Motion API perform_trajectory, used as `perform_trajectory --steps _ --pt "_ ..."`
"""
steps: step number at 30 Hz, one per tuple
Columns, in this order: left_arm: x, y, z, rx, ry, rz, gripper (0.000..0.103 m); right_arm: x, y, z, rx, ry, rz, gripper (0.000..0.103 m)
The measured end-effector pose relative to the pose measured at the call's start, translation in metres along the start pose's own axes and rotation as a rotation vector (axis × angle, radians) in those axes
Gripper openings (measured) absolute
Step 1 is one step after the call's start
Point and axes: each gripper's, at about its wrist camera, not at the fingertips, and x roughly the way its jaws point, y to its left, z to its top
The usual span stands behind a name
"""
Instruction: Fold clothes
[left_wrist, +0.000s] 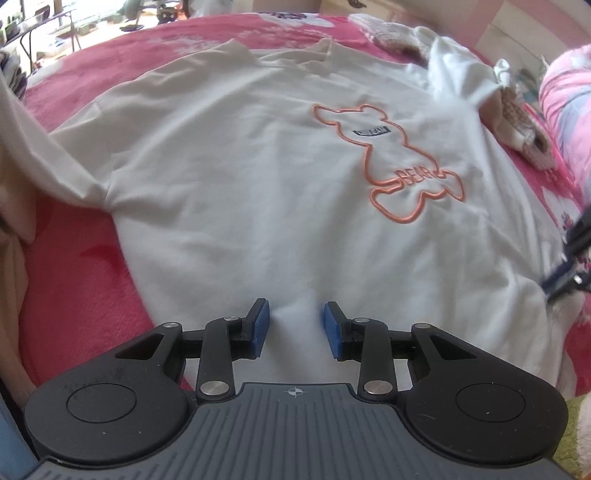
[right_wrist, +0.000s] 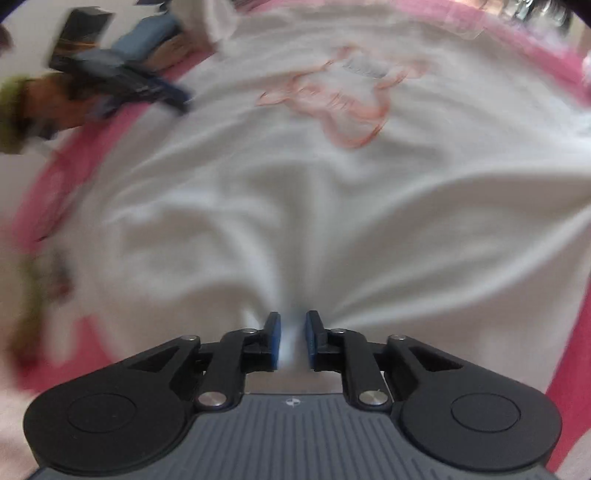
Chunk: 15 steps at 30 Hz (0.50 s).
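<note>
While both grippers point steeply down at the bed, the left gripper (left_wrist: 295, 326) stands partly open, its blue pads (left_wrist: 259, 326) apart with white cloth showing in the gap and no pad pressing on it. The right gripper (right_wrist: 293, 341) shows a narrower gap; a ridge of the shirt runs between its pads, and creases fan out from there, but the blur hides whether the pads touch it. One white T-shirt (left_wrist: 236, 177) lies spread face up on the pink blanket (left_wrist: 74, 280), with one orange bear outline (left_wrist: 391, 162) right of centre. Its near hem lies under both grippers, collar at the far side. Two grippers are in view; the right one appears blurred at the shirt's right edge in the left wrist view.
</note>
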Motion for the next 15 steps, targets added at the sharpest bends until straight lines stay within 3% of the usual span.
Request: perform_trajectory --steps 3,9,15 --pt "0.003 0.000 0.004 0.016 -0.026 0.004 0.034 -0.016 -0.007 0.015 0.006 -0.034 0.001 0.017" --pt "0.011 0.001 0.023 -0.012 -0.092 0.025 0.034 -0.035 -0.051 0.091 0.082 -0.330 -0.064 0.020" --pt "0.010 0.015 0.047 -0.034 -0.174 0.085 0.034 -0.011 -0.105 0.173 0.211 -0.380 -0.118 0.021"
